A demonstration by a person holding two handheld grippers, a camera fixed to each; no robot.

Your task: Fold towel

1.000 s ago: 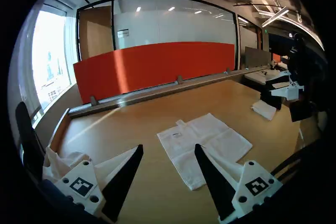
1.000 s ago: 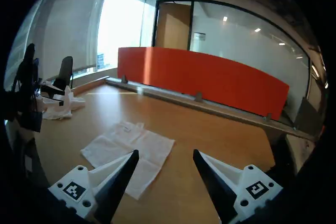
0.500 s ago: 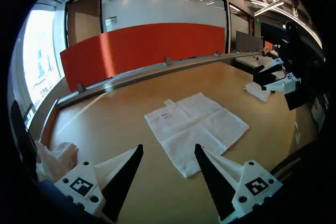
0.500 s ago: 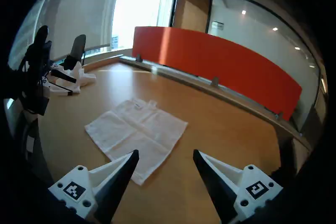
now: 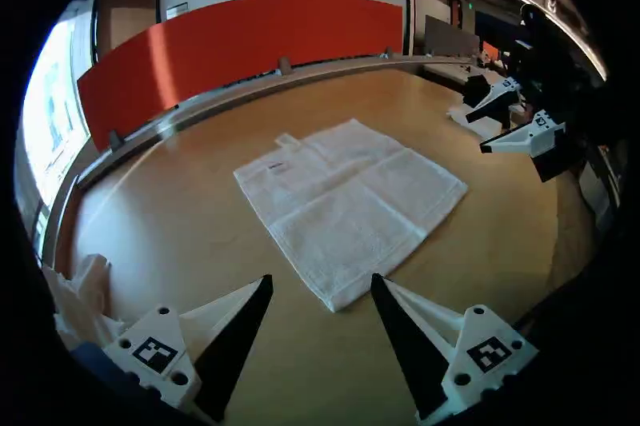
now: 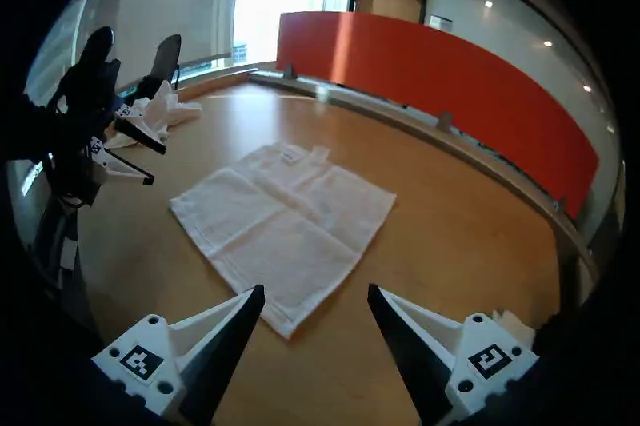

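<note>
The left tongs (image 5: 320,278) are spread wide with nothing between them, hanging just above the desk, tips aimed at the nearest corner of the towel. The right tongs (image 6: 315,288) are the same: gaping, empty and held off the surface, pointing at another corner of that cloth from the opposite side. In each gripper view the other pair also shows farther off, gripped in a hand, on the far side of the cloth.

The flat white terry-cloth towel (image 5: 352,194) lies spread out in the middle of the smooth light-wood desk (image 5: 184,210), well in from every edge. Its old crease lines mark it into quarters, and a small tag sits at the side toward the long red partition panel (image 5: 240,34) that runs along the desk's far edge. A crumpled heap of white cloths (image 6: 160,110) sits at the desk's corner by the window, well apart from the towel (image 6: 280,210).

It looks light, soft and limp, so I'd expect it to droop and drag instead of holding a shape. The polished wood may let it slide when nudged. The best holds seem to be two neighbouring corners, one per pair of tongs, pinched low at the hem.
</note>
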